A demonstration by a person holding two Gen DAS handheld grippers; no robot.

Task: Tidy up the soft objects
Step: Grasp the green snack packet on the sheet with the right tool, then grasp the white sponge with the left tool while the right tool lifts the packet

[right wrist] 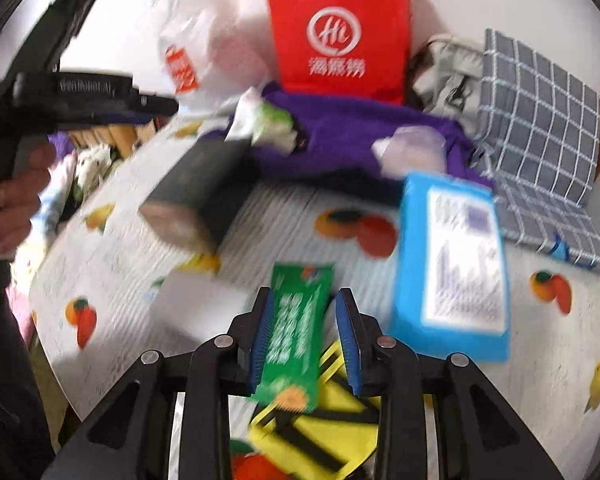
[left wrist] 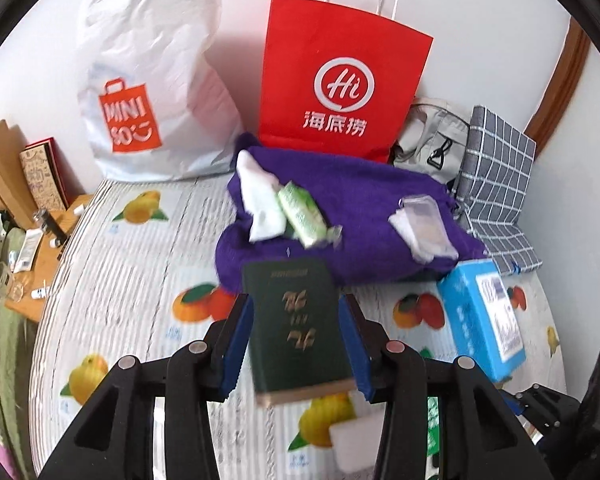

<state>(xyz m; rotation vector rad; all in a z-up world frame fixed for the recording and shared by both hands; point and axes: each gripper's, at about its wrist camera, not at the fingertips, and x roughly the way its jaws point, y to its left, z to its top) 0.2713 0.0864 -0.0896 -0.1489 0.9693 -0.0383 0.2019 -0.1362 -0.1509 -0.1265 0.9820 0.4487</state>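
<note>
My left gripper (left wrist: 296, 308) is shut on a dark green book (left wrist: 298, 328) and holds it above the fruit-print table; the book also shows in the right wrist view (right wrist: 198, 196). My right gripper (right wrist: 306, 300) stands around a green packet (right wrist: 296, 332); a gap shows at the right pad, so whether it grips is unclear. A purple towel (left wrist: 364, 216) lies at the back with a white cloth (left wrist: 260, 200), a green tissue pack (left wrist: 302, 214) and a clear plastic pouch (left wrist: 424, 224) on it. A blue tissue box (left wrist: 482, 316) lies right of the book.
A red paper bag (left wrist: 340, 76) and a white Miniso bag (left wrist: 152, 80) stand against the wall. A grey checked bag (left wrist: 496, 184) and a beige bag (left wrist: 432, 140) sit at the back right. A yellow-black item (right wrist: 320, 432) lies under my right gripper. A white block (left wrist: 356, 440) lies near.
</note>
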